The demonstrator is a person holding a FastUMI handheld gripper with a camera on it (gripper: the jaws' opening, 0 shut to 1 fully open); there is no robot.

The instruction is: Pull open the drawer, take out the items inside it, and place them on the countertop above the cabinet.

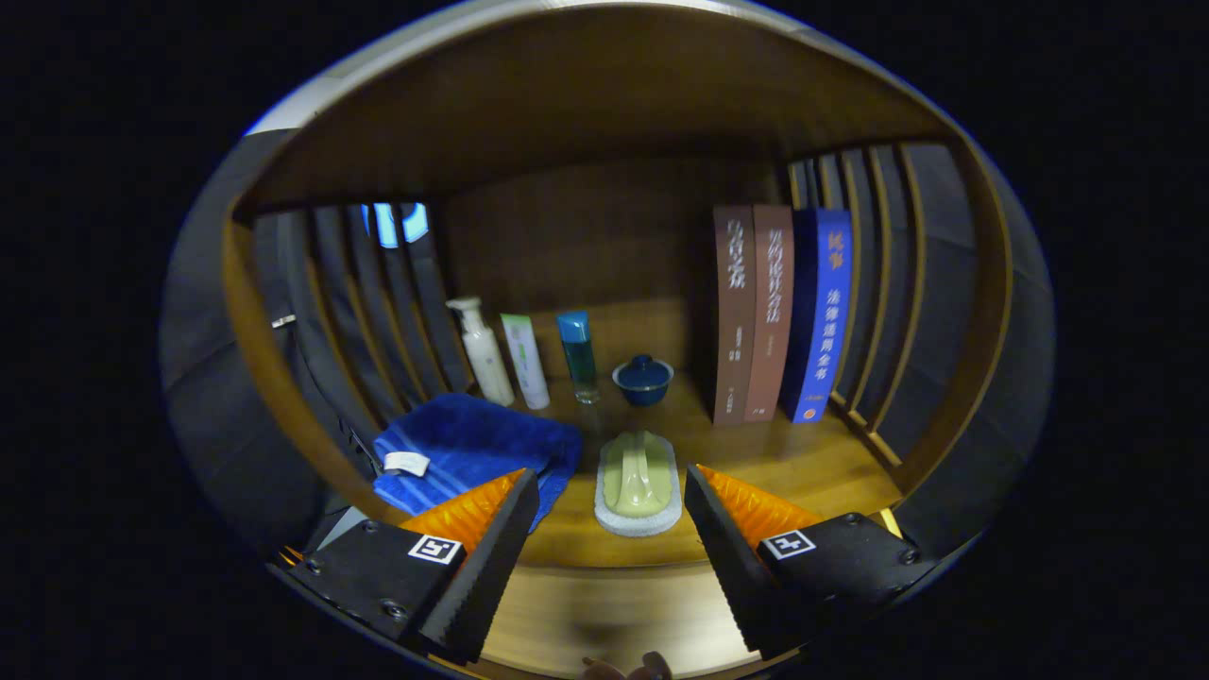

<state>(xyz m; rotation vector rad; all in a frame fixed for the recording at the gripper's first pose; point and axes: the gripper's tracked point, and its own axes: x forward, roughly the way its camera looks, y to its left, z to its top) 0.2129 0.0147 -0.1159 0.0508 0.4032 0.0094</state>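
gripper (611, 491): jaws wide, nothing held | scrub brush (638, 482) set on countertop (812, 463) at 12 o'clock | progress: drawer's remaining contents cannot be told

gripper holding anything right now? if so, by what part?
Nothing held. The gripper is open, fingers spread apart and empty; the scrub brush sits on the shelf just ahead, between them, untouched.

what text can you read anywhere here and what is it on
Nothing reads clearly.
Brown books: pale characters down both spines, too blurred.
Blue book: pale characters down its spine, too blurred.
Tube: green print, too small.
Towel: white tag, too small to tell.
Hand-held gripper, open with the brush just ahead: square markers, no words.
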